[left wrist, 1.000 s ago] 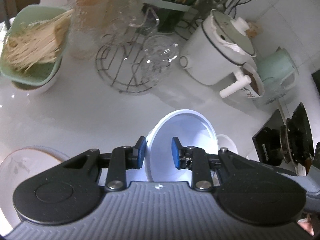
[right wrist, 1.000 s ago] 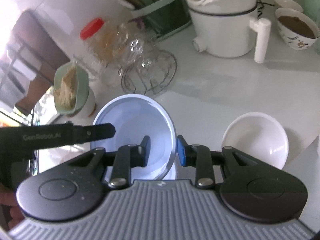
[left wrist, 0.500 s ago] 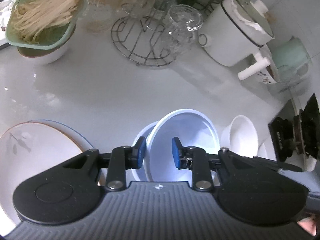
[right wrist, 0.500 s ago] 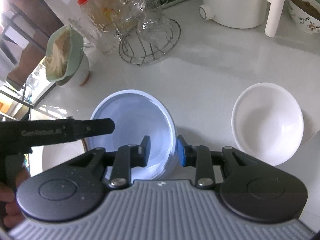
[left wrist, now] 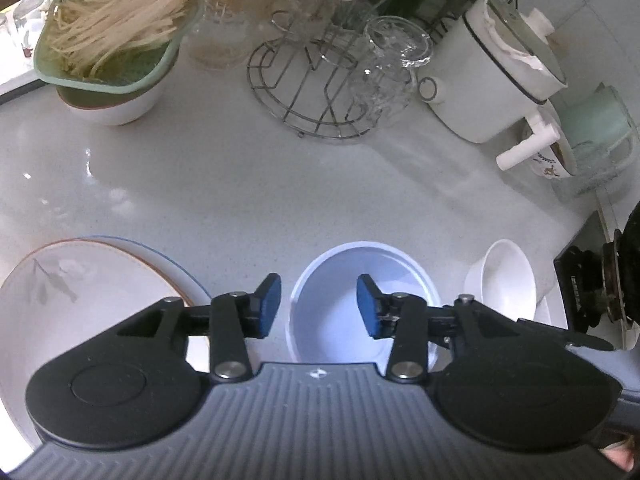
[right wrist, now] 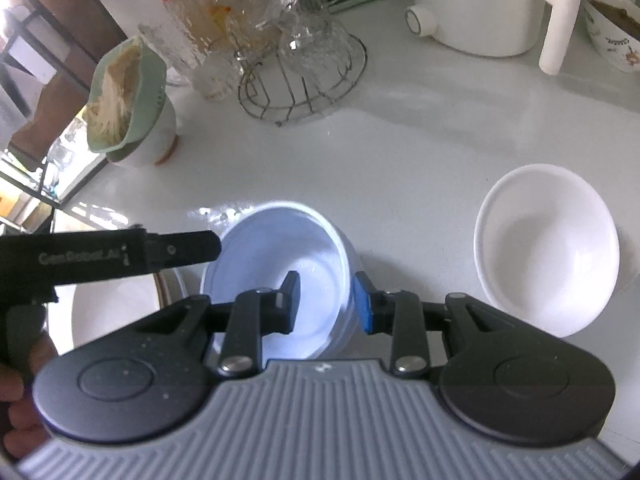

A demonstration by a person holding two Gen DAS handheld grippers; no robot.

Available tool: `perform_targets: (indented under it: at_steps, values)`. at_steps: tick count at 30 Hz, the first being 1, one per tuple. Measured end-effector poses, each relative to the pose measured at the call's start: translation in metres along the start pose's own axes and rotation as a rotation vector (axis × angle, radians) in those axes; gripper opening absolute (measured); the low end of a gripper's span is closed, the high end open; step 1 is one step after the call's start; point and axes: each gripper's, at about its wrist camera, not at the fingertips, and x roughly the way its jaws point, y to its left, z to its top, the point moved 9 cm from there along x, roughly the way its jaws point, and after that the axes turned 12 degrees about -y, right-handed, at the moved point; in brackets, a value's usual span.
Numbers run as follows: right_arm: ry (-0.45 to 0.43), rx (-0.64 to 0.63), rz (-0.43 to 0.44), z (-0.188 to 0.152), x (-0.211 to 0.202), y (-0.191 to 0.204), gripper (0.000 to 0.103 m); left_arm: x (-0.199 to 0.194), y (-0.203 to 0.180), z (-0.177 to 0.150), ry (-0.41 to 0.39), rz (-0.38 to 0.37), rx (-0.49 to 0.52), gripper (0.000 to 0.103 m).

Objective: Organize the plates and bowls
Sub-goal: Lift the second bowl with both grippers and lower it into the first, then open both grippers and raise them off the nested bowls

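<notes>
Both grippers have come down toward the worktop (left wrist: 280, 200) since the earlier frames, bringing the pale blue bowl (left wrist: 360, 296) with them; it was tilted then and now sits level, open side up, nested in another bowl of the same colour. The left gripper (left wrist: 318, 306) has just been opening: its blue-padded fingers (left wrist: 269, 306) stand apart on either side of the bowl's near-left rim, and neither pad presses on it. The right gripper (right wrist: 327, 303) has its fingers straddling the bowl's right rim (right wrist: 348, 280), one inside and one outside, close to the wall; whether they press on it or have just let go cannot be told.

Left of the blue bowls lies a stack of plates (left wrist: 80, 300), the top one white with a brown rim and a leaf print. On the other side a white bowl (right wrist: 548, 248) sits empty on the worktop, near the blue ones but apart from them. Farther back stand a wire rack (left wrist: 312, 92) with upturned glasses, a green strainer (left wrist: 112, 44) of noodles resting in a white bowl, and a white pot (left wrist: 492, 84) with a side handle.
</notes>
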Motion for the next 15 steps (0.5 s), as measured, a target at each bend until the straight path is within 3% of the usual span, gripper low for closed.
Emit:
perform_targets:
  at_steps: [5, 9, 15]
  values:
    - [-0.04, 0.012, -0.005, 0.0, -0.009, -0.002, 0.045, -0.006, 0.0, -0.004, 0.009, -0.004, 0.009, 0.05]
    - [-0.102, 0.001, -0.027, 0.007, -0.023, -0.002, 0.061, -0.016, -0.003, 0.001, -0.014, -0.011, 0.046, 0.05]
    - [-0.231, 0.003, -0.051, 0.029, -0.054, -0.001, 0.063, -0.044, -0.015, 0.018, -0.083, -0.064, 0.075, 0.05]
